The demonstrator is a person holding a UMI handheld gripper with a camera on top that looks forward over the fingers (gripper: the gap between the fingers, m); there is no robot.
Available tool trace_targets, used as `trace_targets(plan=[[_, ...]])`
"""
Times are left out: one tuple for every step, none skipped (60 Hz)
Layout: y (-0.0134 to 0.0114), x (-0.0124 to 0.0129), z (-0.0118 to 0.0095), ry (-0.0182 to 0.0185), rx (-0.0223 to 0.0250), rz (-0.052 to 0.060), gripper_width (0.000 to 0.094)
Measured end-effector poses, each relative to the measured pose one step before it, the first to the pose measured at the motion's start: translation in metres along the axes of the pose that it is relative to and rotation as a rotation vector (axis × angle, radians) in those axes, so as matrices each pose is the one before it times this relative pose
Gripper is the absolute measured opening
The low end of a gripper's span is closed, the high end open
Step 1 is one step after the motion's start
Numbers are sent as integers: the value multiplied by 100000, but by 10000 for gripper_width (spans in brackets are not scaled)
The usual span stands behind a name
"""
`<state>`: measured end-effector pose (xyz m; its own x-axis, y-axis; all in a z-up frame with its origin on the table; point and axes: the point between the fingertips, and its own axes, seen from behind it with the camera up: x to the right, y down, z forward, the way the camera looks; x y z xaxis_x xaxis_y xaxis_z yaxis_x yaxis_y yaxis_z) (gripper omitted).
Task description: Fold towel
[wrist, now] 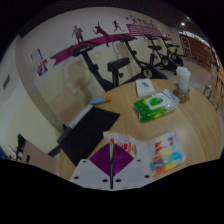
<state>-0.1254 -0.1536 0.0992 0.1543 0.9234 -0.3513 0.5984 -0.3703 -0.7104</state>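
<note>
One dark towel (92, 132) is lying largely unfolded on the surface (125, 105), just ahead of the tool (112, 165), which is hovering released and grasping nothing, folding seemingly all remaining.

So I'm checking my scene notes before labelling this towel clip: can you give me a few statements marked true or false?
1. A dark cloth lies on the table, just ahead of the tongs. True.
2. The green packet sits on the exercise bike. False: it lies on the table.
3. A white roll stands upright beyond the green packet. True.
4. The back wall is bare. False: it carries figure silhouettes.
</note>
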Motion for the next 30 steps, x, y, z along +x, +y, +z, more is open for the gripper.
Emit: trace_targets(plan=[[-597, -305, -182, -674, 1077, 569, 7], [-541, -32, -503, -845, 820, 524, 9], [-547, -66, -650, -606, 650, 593, 11], [-430, 156, -419, -511, 449, 115, 10], [-351, 273, -390, -319, 240, -147, 11], [-283, 406, -368, -13, 186, -296, 9], [-256, 544, -350, 428, 304, -460, 10], [-277, 662, -308, 819, 430, -646, 11], [-72, 935, 43, 1049, 619, -1029, 11], [-241, 636, -51, 1781, 247, -856, 10], [-37, 919, -139, 1388, 16, -970, 11], [49, 973, -26, 1329, -201, -838, 11], [167, 956, 12, 1246, -358, -686, 12], [212, 932, 19, 1189, -419, -311, 14], [311, 1178, 40, 702, -301, -28, 14], [213, 834, 164, 1022, -316, 179, 14], [269, 868, 249, 1126, -406, -39, 15], [320, 872, 282, 1398, -483, -372, 17], [473, 1011, -44, 1595, -530, -469, 19], [225, 690, 746, 1932, -383, -384, 23], [296, 665, 436, 1444, -354, -375, 24], [242, 587, 414, 1079, -210, -539, 25], [254, 512, 400, 777, -167, -758, 26], [294, 458, 385, 619, -309, -789, 25], [338, 409, 413, 530, -515, -558, 25], [375, 364, 358, 461, -755, -268, 25], [411, 431, -17, 122, -903, -65, 28], [268, 54, 585, 335, -586, -69, 35], [335, 264, -85, -205, -521, -242, 46], [252, 218, -17, -252, -476, -289, 57]])
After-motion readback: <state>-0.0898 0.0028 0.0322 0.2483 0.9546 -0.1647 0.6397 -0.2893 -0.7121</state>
